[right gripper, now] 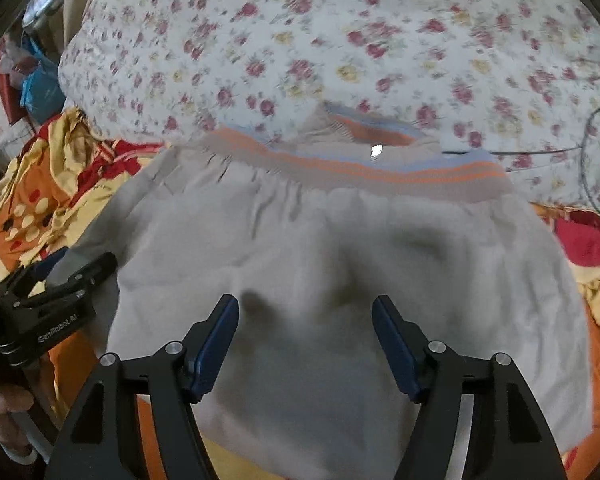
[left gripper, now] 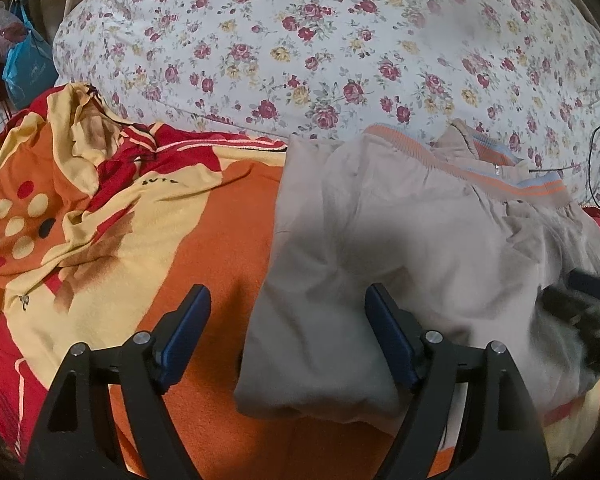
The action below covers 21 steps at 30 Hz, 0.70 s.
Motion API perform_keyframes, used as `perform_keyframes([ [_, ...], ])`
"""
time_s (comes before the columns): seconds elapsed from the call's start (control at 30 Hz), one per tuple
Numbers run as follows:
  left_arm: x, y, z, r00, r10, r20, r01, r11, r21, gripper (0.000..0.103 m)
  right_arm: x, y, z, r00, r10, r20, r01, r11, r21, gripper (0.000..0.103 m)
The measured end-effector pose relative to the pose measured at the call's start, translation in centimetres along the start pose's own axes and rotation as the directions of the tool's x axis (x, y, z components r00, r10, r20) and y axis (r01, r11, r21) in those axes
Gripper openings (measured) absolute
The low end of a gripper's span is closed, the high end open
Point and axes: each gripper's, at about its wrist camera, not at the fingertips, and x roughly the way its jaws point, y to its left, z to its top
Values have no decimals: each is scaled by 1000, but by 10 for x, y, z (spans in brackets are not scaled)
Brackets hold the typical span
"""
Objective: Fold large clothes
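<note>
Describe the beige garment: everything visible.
The beige garment is soft, matte fabric, looks like a jacket, with a ribbed band striped orange and pale blue along its far edge and a small metal zipper pull. It lies folded and rumpled on the orange patterned blanket, its far edge against the floral quilt. Both grippers hover open over it; neither grips it.

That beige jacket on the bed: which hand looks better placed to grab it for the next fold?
Probably the left. The left gripper straddles the beige jacket's near left edge, jaws open. The right gripper hovers over its flat middle.
</note>
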Motion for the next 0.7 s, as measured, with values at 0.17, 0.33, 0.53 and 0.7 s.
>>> perform_keyframes([
  [0.17,2,1,1,1000,-7,-7,7,1000,-4,81,32,15,-14,998,-27,-53,25,999,-41,68],
  [0.33,4,13,9,998,-53,-28,52,997,-53,81,19,14,-7,998,-2,-63,-1,999,-42,66],
  [0.53,28,41,21,955,-269,-123,237,944,-230,84,3,-3,-4,999,17,-31,-17,1000,-6,67],
  [0.7,48,32,23,922,-352,-161,304,917,-259,85,-6,-33,-8,999,46,-24,-45,999,31,67],
])
